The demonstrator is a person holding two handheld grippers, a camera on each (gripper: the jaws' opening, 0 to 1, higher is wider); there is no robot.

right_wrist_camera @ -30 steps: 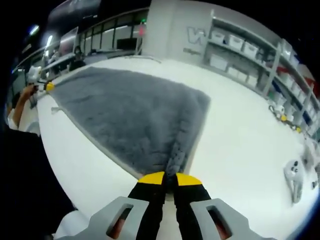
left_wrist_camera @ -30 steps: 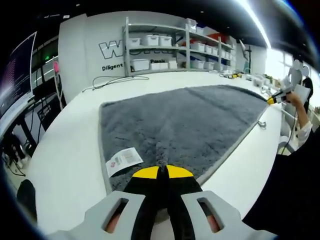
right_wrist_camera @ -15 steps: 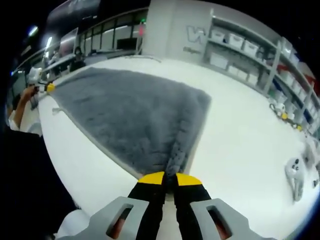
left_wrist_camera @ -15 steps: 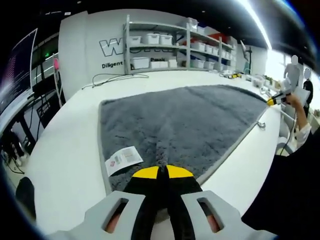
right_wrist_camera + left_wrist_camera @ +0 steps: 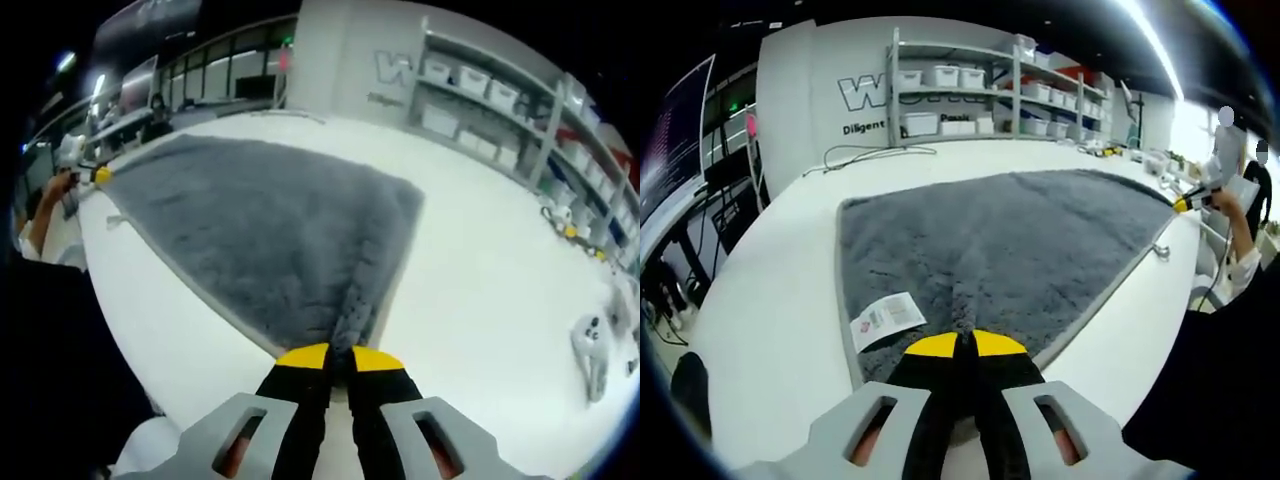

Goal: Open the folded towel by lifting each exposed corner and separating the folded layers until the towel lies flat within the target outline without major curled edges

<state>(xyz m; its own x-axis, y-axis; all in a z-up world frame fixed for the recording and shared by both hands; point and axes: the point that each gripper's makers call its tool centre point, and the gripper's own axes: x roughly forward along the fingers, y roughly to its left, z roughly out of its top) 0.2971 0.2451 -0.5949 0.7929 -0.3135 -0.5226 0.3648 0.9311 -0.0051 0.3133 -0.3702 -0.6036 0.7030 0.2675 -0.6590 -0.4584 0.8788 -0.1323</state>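
Left gripper view: the left gripper (image 5: 962,345) pinches a near corner of the plush grey towel (image 5: 1010,240), spread on the white table (image 5: 770,320).

Right gripper view: the right gripper (image 5: 339,357) pinches another towel (image 5: 260,230) corner. Releasing unevenly could drag an edge and curl it.

The setting is a lab or workshop. A large white worktable (image 5: 770,300) stands before metal shelving (image 5: 970,95) stocked with white storage bins (image 5: 940,80), beside a wall with printed lettering (image 5: 865,100). Cables (image 5: 865,160) trail across the table, a monitor (image 5: 675,140) glows at one side, and ceiling strip lights (image 5: 1150,45) run overhead.
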